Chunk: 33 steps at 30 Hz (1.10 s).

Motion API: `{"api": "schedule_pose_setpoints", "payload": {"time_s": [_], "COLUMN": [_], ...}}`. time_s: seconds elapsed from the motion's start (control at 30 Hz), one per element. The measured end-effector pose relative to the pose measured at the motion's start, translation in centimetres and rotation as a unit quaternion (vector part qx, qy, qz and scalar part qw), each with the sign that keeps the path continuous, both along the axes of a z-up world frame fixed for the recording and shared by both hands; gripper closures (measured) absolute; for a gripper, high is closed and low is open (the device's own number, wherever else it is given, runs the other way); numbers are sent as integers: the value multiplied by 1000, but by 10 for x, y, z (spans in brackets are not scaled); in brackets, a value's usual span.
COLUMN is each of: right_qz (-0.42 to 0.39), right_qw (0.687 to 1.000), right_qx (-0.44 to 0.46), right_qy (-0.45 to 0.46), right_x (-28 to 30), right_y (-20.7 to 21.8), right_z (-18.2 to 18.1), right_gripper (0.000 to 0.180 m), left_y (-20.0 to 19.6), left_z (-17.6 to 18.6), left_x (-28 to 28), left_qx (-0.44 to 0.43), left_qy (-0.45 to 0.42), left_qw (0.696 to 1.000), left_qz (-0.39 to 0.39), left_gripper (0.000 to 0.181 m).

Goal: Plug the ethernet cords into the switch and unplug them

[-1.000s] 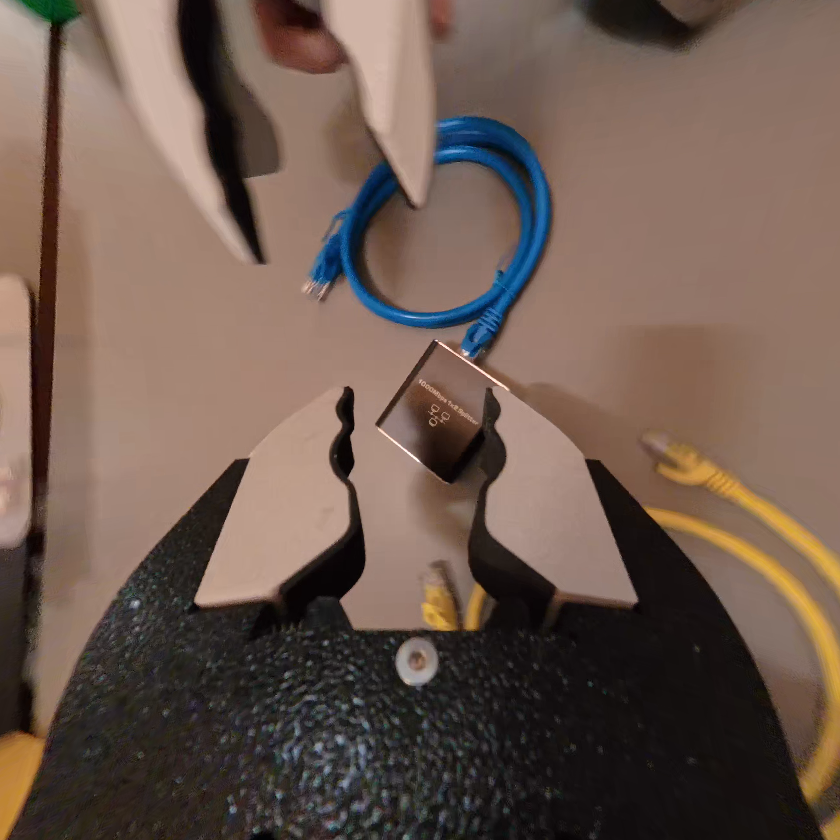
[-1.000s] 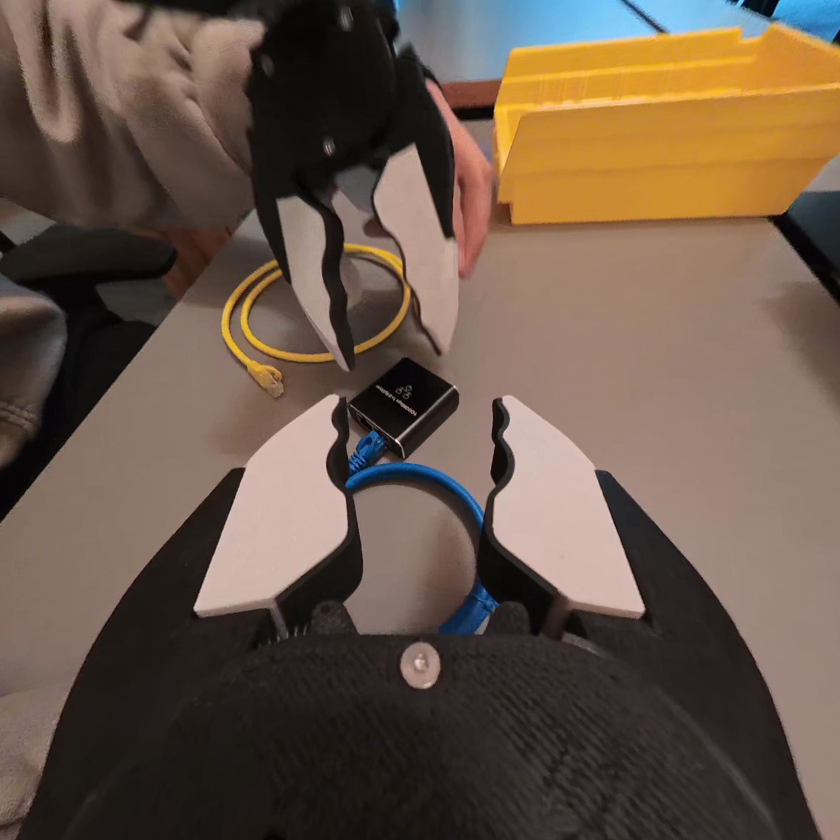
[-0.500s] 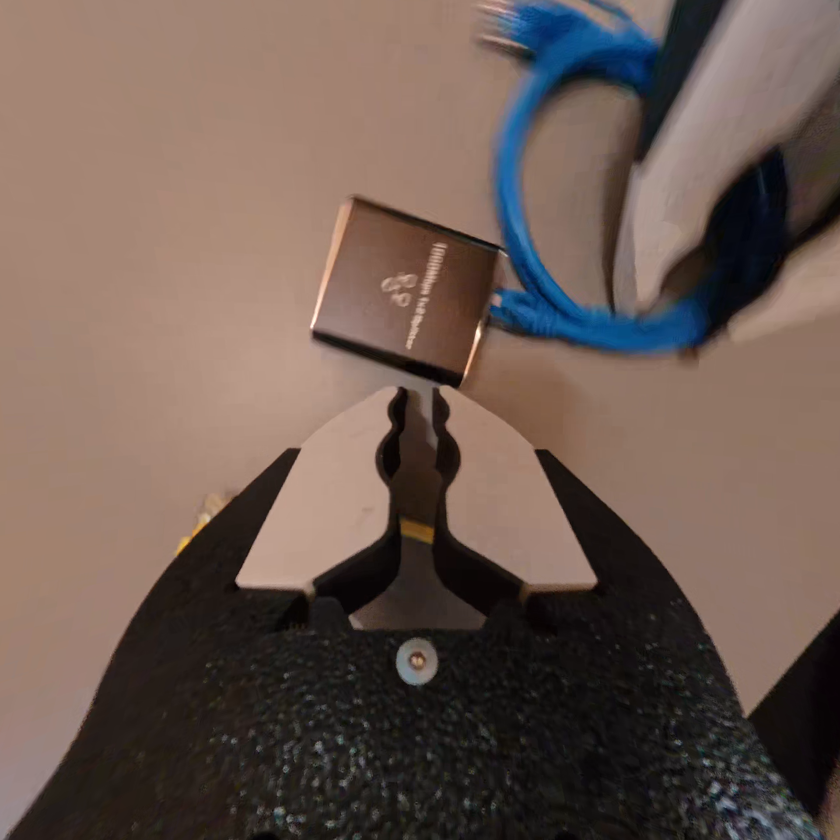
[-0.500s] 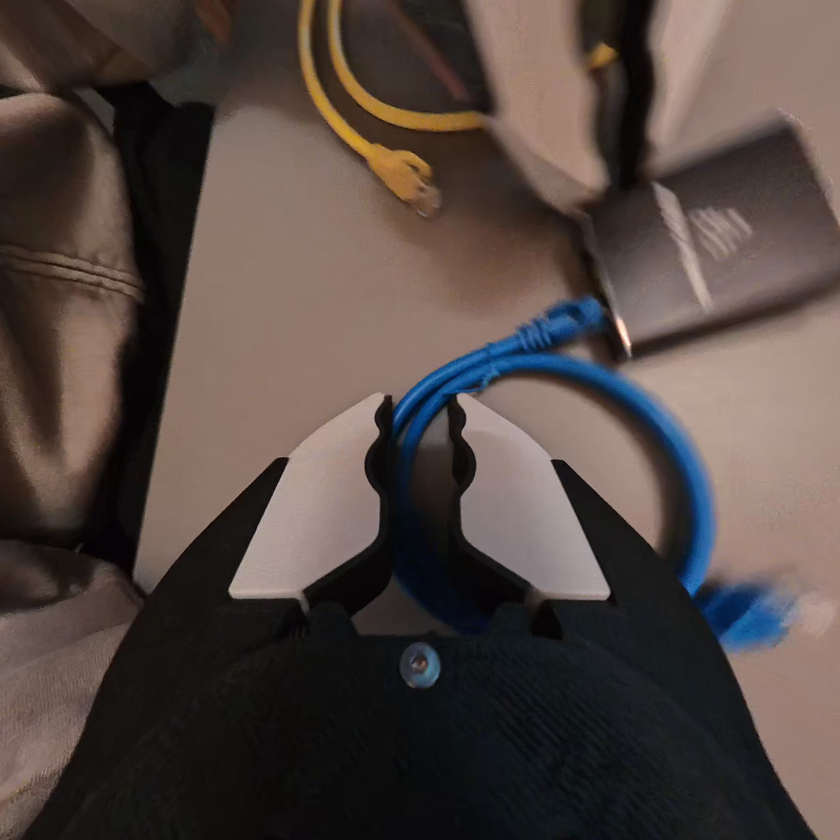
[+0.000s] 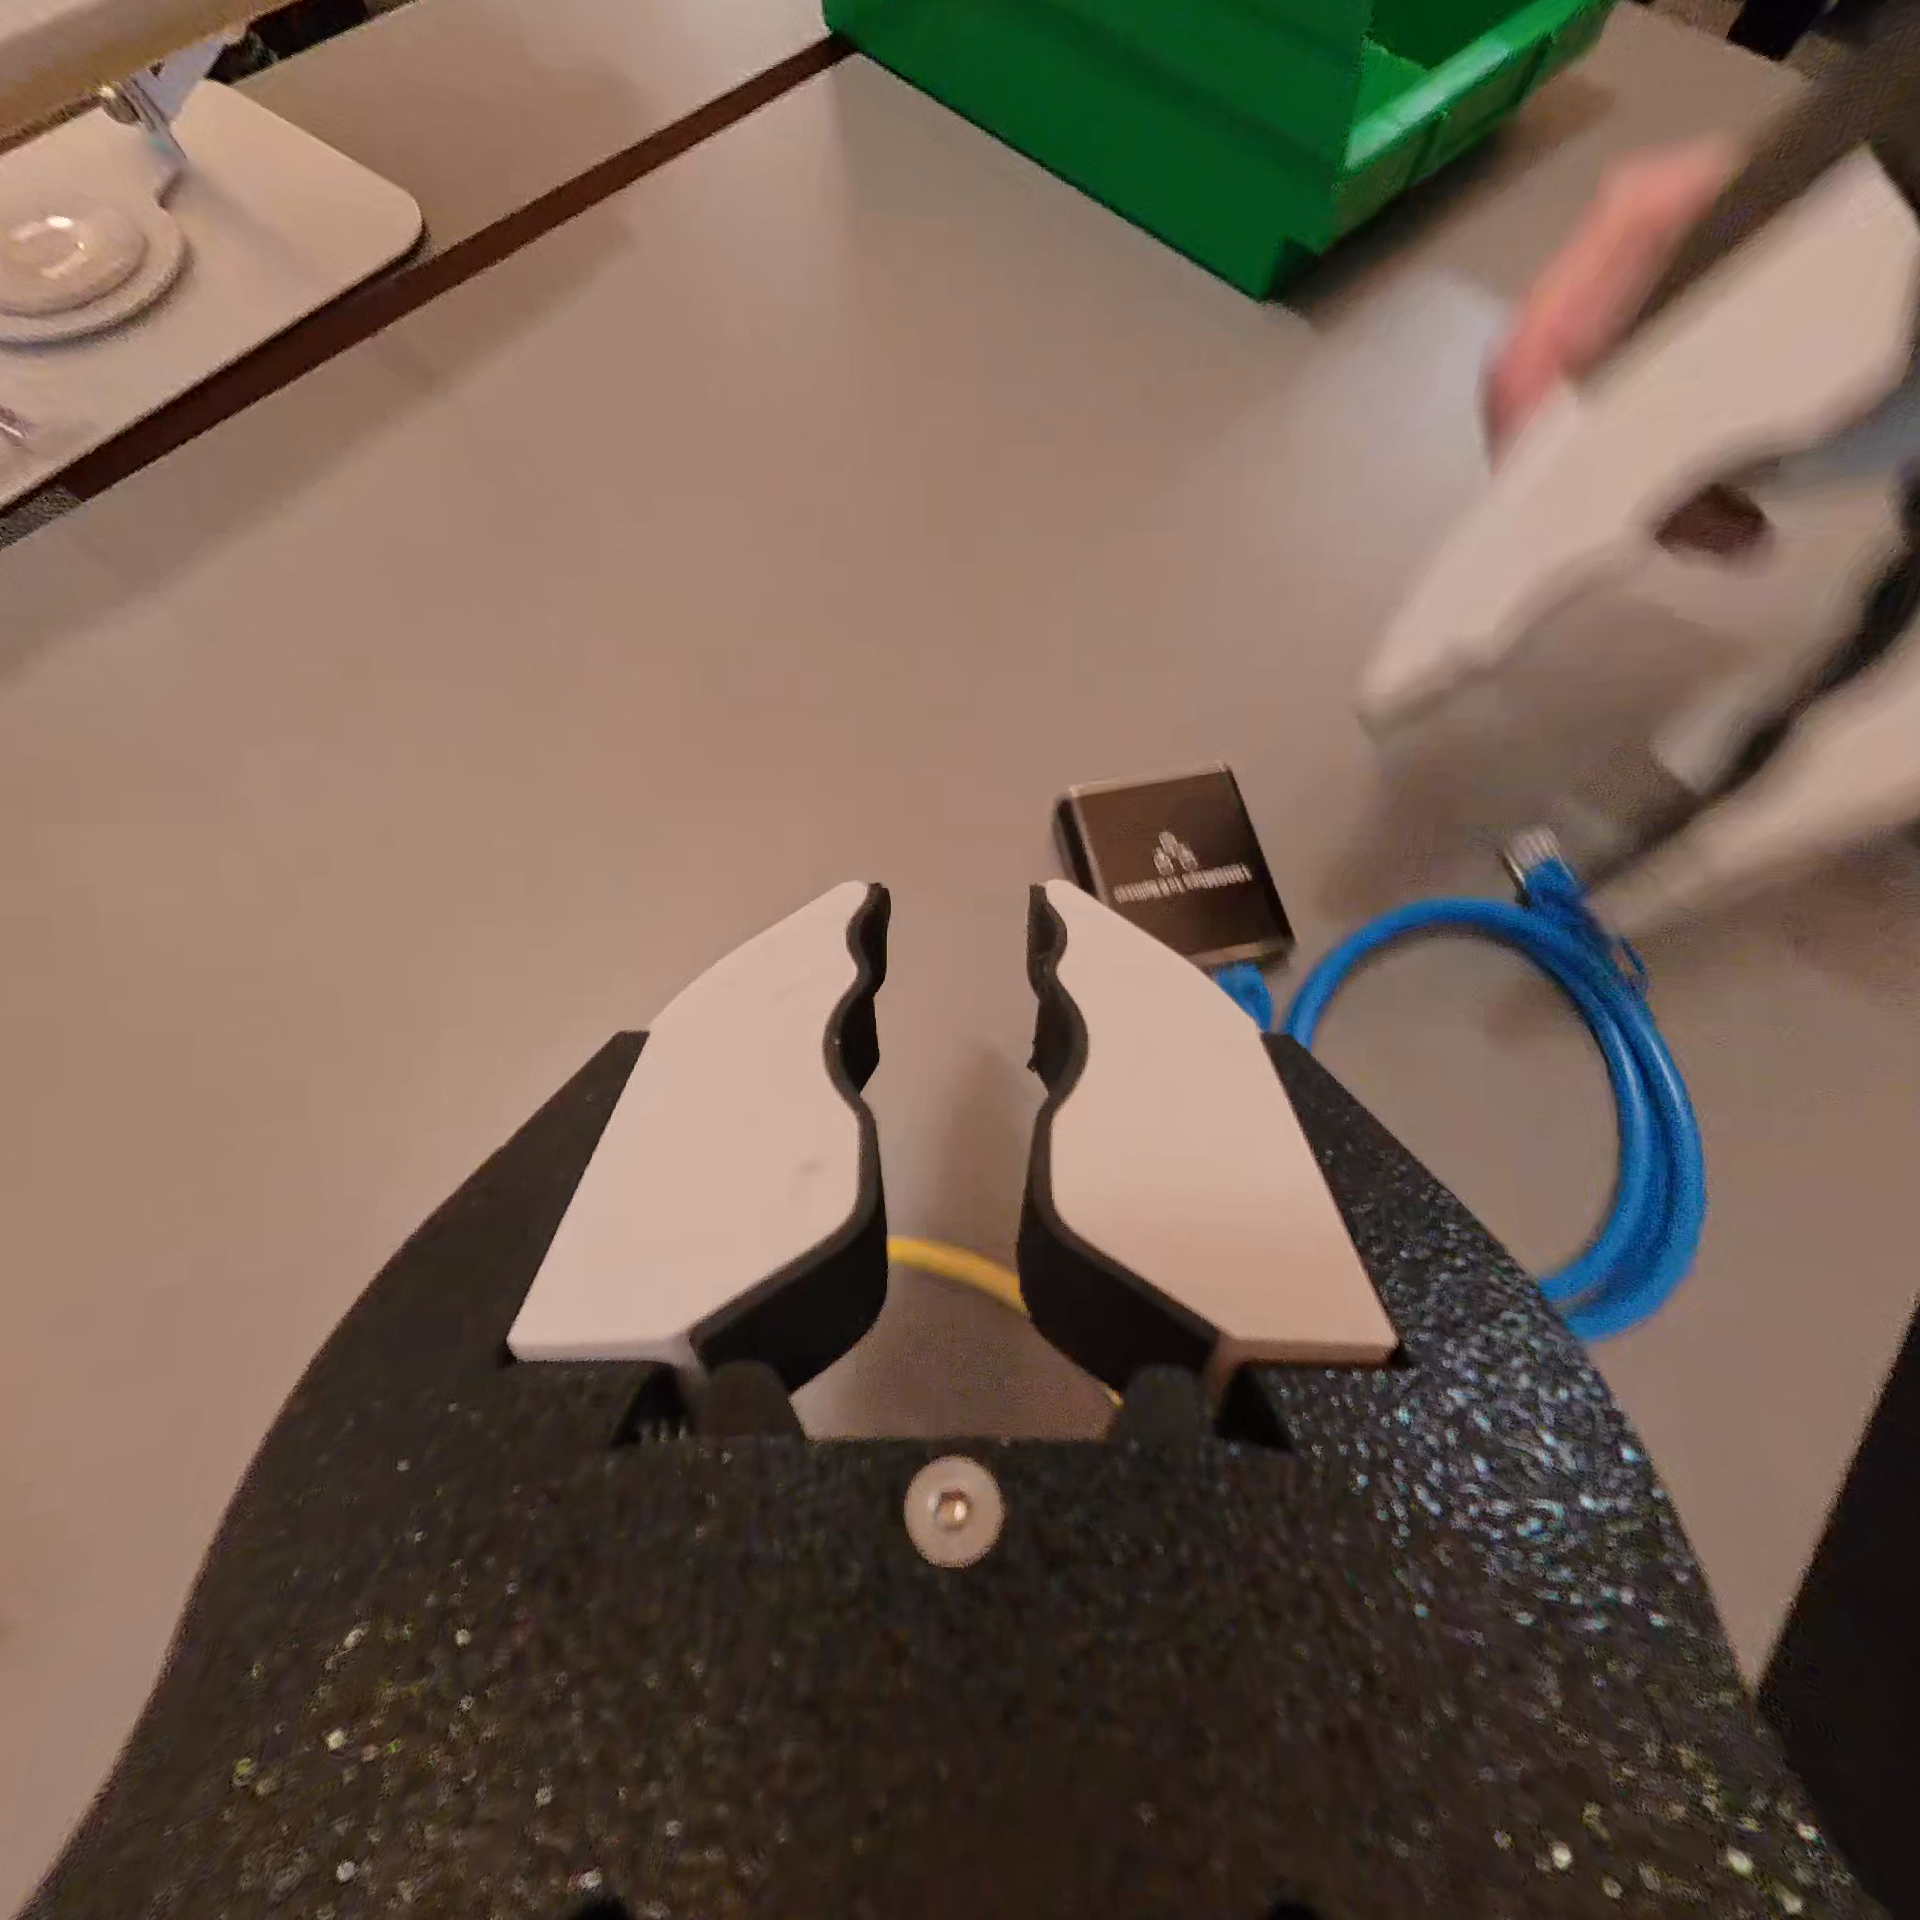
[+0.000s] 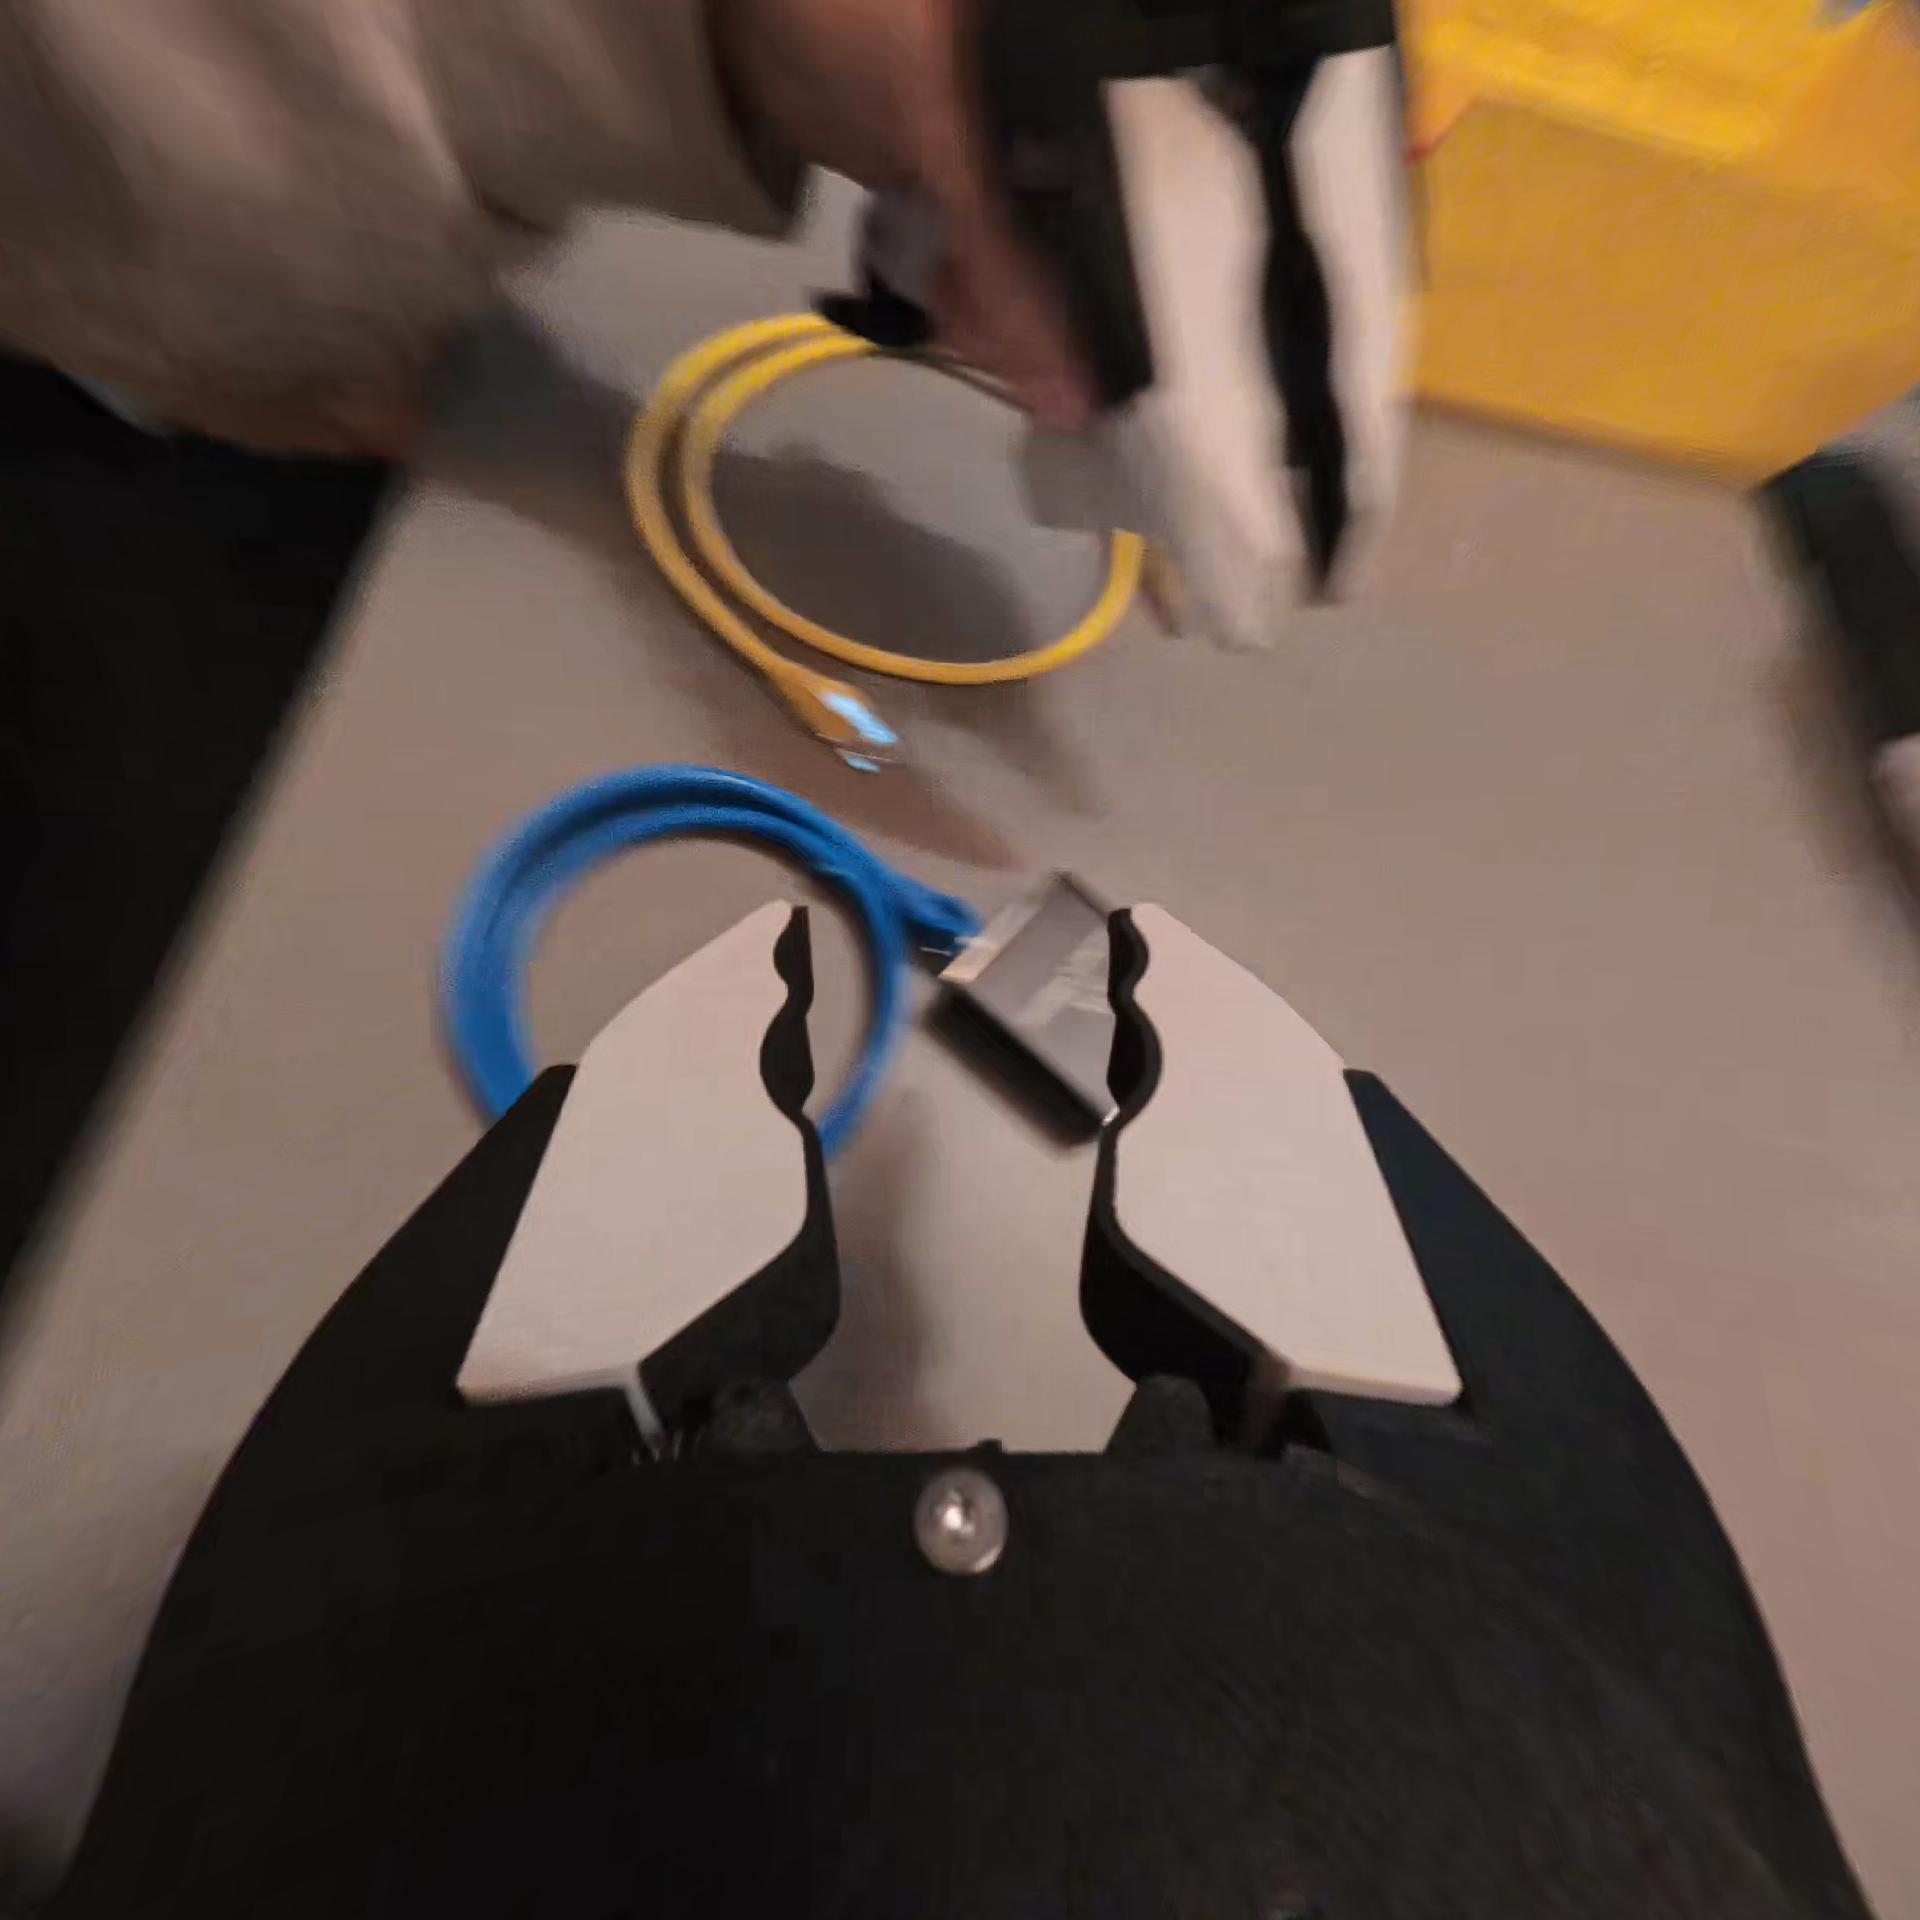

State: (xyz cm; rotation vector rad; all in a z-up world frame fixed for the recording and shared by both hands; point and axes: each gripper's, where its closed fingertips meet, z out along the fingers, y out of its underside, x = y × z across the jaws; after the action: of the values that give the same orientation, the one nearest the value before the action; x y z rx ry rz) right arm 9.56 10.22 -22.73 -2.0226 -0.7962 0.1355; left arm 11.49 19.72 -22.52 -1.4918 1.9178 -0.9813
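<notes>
The grey table (image 5: 644,582) carries everything, with a green bin (image 5: 1226,114) at its far edge in the left wrist view and a yellow bin (image 6: 1662,229) at the far end in the right wrist view. On the bare middle of the table lies the small black switch (image 5: 1174,868), flat, with one plug of the coiled blue cord (image 5: 1652,1091) seated in its near port; the cord's other plug lies free beside the coil. The yellow cord (image 6: 727,582) lies coiled a little apart from the switch, neither end plugged in.

The left gripper (image 5: 956,914) hangs above the table just beside the switch, fingers apart and holding nothing. The right gripper (image 6: 956,925) is above the switch and the blue coil, fingers spread wide and empty.

The step in hand looks like either pulling the blue plug or fetching the yellow one. For either, one gripper should pin the switch by its sides, since so light a box will likely slide. The other should close on the plug body itself rather than the cable, then move straight along the port's line. Much of the right wrist view is blurred, so slowing before closing would help.
</notes>
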Motion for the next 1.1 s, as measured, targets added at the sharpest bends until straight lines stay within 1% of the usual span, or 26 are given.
{"api": "schedule_pose_setpoints", "payload": {"time_s": [0.03,0.07,0.1,0.13,0.17,0.23,0.27,0.33,0.47,0.53,0.57,0.7,0.73,0.77,0.87,0.9,0.97,1.0,1.03,1.1], "right_qz": [17,42,71,95,117,179,200,244,298,305,314,359,372,379,388,389,382,375,365,325], "right_qw": [998,994,989,985,983,968,958,939,906,883,874,846,838,839,838,845,863,876,892,920], "right_qx": [28,37,34,10,-27,-108,-134,-171,-203,-226,-235,-250,-260,-258,-252,-247,-235,-225,-210,-190], "right_qy": [-50,-89,-122,-142,-138,-139,-154,-171,-223,-275,-286,-304,-302,-294,-288,-273,-231,-202,-166,-109], "right_x": [14,24,32,39,42,39,38,32,24,31,30,18,15,9,2,-2,-8,-9,-12,-15], "right_y": [6,10,15,20,22,18,18,20,32,38,39,36,32,31,32,31,29,28,28,27], "right_z": [1,-4,-13,-24,-35,-51,-55,-60,-64,-64,-65,-79,-84,-86,-85,-86,-85,-84,-83,-82], "right_gripper": [129,128,123,125,125,123,122,127,127,126,124,111,112,103,104,102,102,105,116,116], "left_y": [-2,-5,-8,-10,-13,-14,-14,-13,-14,-13,-13,-8,-6,-5,-1,0,3,5,7,8], "left_z": [0,-1,-2,-3,-3,-5,-5,-6,-12,-15,-17,-25,-26,-27,-30,-32,-33,-33,-31,-29], "left_x": [-11,-22,-33,-42,-51,-67,-75,-85,-95,-95,-95,-96,-96,-96,-95,-95,-96,-96,-96,-98], "left_qx": [4,9,15,22,30,43,46,42,10,-3,-11,-37,-43,-49,-63,-67,-69,-70,-73,-81], "left_qy": [3,6,9,9,7,7,8,7,10,9,10,16,16,15,13,15,18,17,14,9], "left_qw": [1000,1000,1000,999,999,998,998,998,999,999,999,999,999,998,998,997,997,997,997,997], "left_qz": [-4,-9,-15,-22,-27,-38,-39,-39,-39,-38,-37,-30,-28,-27,-22,-23,-21,-18,-16,-12], "left_gripper": [156,156,156,156,155,155,155,155,155,155,155,154,154,154,155,155,155,155,155,155]}}
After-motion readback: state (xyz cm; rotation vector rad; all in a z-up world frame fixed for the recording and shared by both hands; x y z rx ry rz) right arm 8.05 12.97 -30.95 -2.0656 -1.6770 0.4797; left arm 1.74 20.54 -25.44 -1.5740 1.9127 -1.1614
